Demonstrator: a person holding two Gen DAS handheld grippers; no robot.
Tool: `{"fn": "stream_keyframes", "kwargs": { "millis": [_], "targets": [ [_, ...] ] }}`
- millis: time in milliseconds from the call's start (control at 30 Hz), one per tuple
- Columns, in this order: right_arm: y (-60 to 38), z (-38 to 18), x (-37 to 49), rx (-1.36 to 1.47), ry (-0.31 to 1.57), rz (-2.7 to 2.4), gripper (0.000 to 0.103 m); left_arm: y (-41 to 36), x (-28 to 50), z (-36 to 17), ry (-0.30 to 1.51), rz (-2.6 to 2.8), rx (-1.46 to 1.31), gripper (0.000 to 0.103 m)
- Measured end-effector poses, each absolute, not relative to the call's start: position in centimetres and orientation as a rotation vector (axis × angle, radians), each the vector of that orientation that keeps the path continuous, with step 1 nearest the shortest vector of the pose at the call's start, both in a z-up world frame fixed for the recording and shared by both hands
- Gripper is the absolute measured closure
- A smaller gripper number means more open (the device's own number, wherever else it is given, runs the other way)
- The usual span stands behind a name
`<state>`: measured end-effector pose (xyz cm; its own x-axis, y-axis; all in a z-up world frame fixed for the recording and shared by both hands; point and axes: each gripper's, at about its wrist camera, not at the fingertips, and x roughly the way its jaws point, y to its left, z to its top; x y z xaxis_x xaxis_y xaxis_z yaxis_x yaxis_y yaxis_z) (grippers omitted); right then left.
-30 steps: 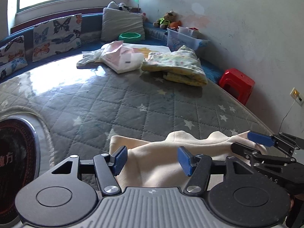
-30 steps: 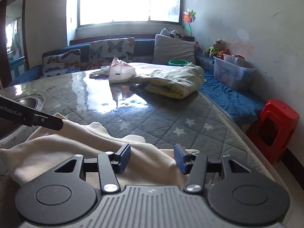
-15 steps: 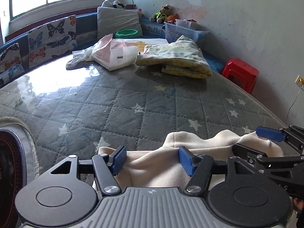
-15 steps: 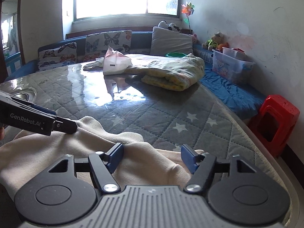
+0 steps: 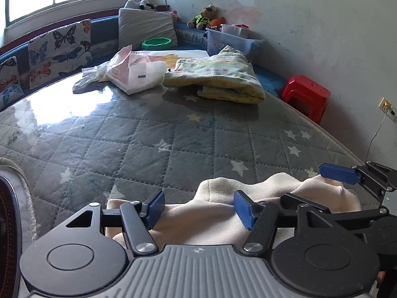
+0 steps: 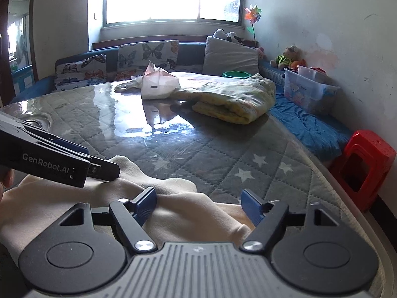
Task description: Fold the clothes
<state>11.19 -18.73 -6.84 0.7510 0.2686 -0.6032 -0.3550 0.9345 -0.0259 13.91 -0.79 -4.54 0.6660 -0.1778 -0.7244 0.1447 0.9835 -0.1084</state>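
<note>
The near part of the cream garment (image 5: 211, 221) was hidden beneath your grippers. Your left gripper (image 5: 198, 207) angled down with jaws apart, gripping nothing. Your right gripper (image 6: 199, 204) was opening over cloth, pads clear.

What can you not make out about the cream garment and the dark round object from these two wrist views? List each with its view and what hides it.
- Cream garment: near part hidden, both views, behind each gripper's body; its type is unclear.
- Dark round object: left wrist view, cut off by the left edge.
- Left gripper in the right wrist view: only its side shows, so its jaws' gap is unclear there.
</note>
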Motion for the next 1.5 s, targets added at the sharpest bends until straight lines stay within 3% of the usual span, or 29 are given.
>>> {"fn": "stream_keyframes", "kwargs": {
  "millis": [600,1067,1500],
  "targets": [
    [-18.5,-6.1,7.8,-0.229,0.622,0.369,0.025,-1.9,12.5,-3.9,0.793,-0.171,0.025,0.031],
    [-17.4,-5.1,0.3,-0.378,0.527,0.519,0.022,-2.0,11.9,-3.9,0.788,-0.151,0.040,0.028],
    [-20.3,-4.6,-1.0,-0.248,0.583,0.458,0.022,-2.1,6.3,-1.9,0.712,-0.145,0.118,0.019]
  ]
}}
